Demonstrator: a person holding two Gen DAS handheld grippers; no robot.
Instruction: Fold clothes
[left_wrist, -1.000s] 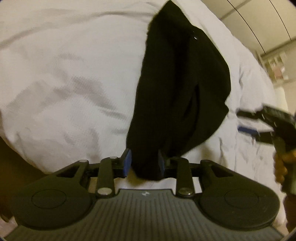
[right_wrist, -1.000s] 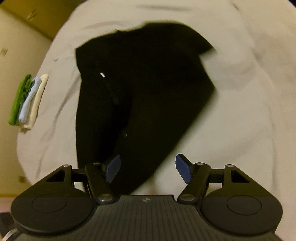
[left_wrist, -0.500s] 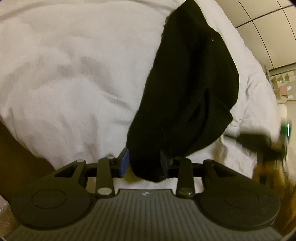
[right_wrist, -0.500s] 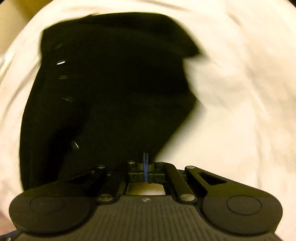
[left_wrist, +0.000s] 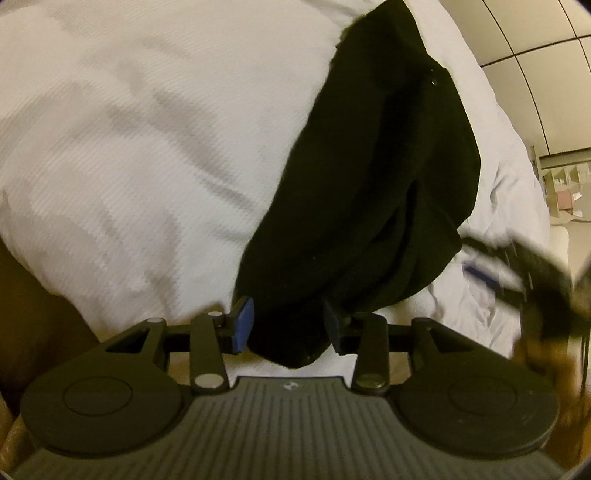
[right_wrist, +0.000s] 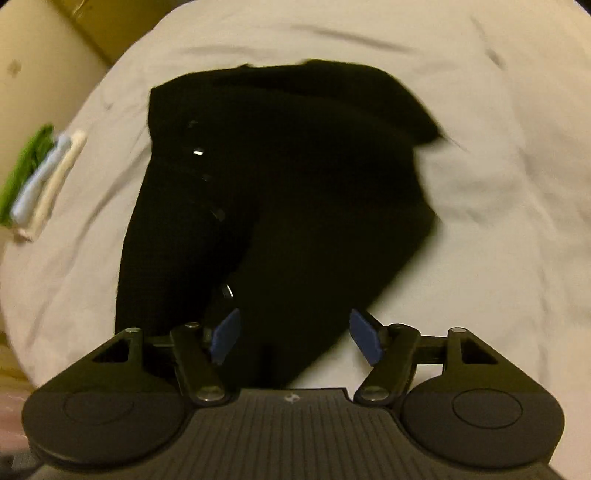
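A white duvet (left_wrist: 147, 155) is seen covering the whole working surface, rumpled into shallow creases. On it is spread a black garment (right_wrist: 288, 192), laid flat and partly doubled over itself, with a row of small shiny buttons (right_wrist: 198, 151) visible near its left edge in the right wrist view. At the far left margin of the bedding a small stack of folded clothes (right_wrist: 40, 177) is shown, in green, pale blue and cream.

The left gripper (left_wrist: 286, 328) is pointed steeply downward, with the near corner of the garment lying between its blue pads (left_wrist: 242, 325); the jaws are opening, and a narrow gap appears to be present beside the left pad, though the dark cloth makes contact on the right side hard to judge.

The right gripper (right_wrist: 295, 336) is held with its fingers spread wide above the garment's near edge, nothing being pinched. It is also caught, blurred, at the right edge of the left wrist view.
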